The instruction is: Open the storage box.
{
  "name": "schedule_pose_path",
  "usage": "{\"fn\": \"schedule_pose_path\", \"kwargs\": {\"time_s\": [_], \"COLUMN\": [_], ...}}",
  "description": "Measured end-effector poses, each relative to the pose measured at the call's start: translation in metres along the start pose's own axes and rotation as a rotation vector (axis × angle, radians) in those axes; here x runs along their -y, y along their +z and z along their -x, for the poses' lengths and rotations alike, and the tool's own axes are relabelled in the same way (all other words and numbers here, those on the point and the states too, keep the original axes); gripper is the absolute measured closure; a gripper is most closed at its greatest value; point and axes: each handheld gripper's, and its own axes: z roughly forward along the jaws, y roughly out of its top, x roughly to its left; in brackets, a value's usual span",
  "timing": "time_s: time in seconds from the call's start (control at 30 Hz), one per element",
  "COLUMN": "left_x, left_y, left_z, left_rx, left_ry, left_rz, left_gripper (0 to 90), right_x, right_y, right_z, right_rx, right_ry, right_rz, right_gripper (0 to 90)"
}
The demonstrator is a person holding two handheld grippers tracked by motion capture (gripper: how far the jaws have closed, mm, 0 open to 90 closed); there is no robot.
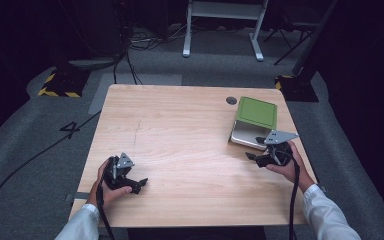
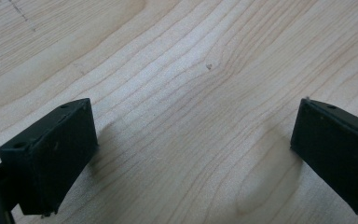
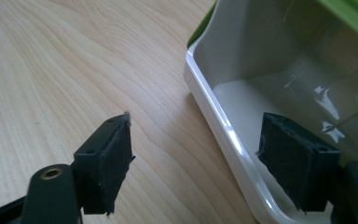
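Observation:
A white box [image 1: 244, 136] with a green lid [image 1: 256, 112] stands at the right side of the wooden table [image 1: 180, 125]. The lid covers the far part and leaves the near part uncovered. My right gripper [image 1: 256, 148] is open at the box's near edge. In the right gripper view it [image 3: 196, 144] straddles the white rim [image 3: 214, 112]: one jaw is inside the box, the other over the wood. The inside of the box [image 3: 270, 88] looks bare. My left gripper [image 1: 139, 184] is open low over bare wood near the front left, with nothing between its jaws [image 2: 196, 126].
A dark round hole [image 1: 231, 100] sits in the tabletop behind the box. Beyond the table, cables lie on the grey floor, a white desk frame [image 1: 225, 20] stands at the back, and yellow-black striped bases [image 1: 60, 86] flank the far corners.

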Motion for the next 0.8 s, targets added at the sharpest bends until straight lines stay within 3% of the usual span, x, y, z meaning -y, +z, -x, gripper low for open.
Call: {"fn": "schedule_pose_path", "kwargs": {"time_s": [0.1,0.23,0.57,0.8], "left_x": [0.000,0.000,0.000,0.000], "left_y": [0.000,0.000,0.000,0.000], "left_z": [0.000,0.000,0.000,0.000], "left_rx": [-0.002,-0.002,-0.004,-0.003], "left_ry": [0.000,-0.001,0.002,0.000], "left_rz": [0.002,0.002,0.000,0.001], "left_gripper": [0.5,0.5,0.5,0.5], "right_x": [0.002,0.004,0.009,0.010], "right_y": [0.005,0.012,0.017,0.011], "right_z": [0.003,0.008,0.017,0.016], "right_rx": [0.017,-0.010,0.003,-0.014], "right_ry": [0.003,0.016,0.019,-0.025], "right_rz": [-0.012,-0.023,-0.034,-0.043], "right_gripper": [27.4,37.1,57.5,67.7]}}
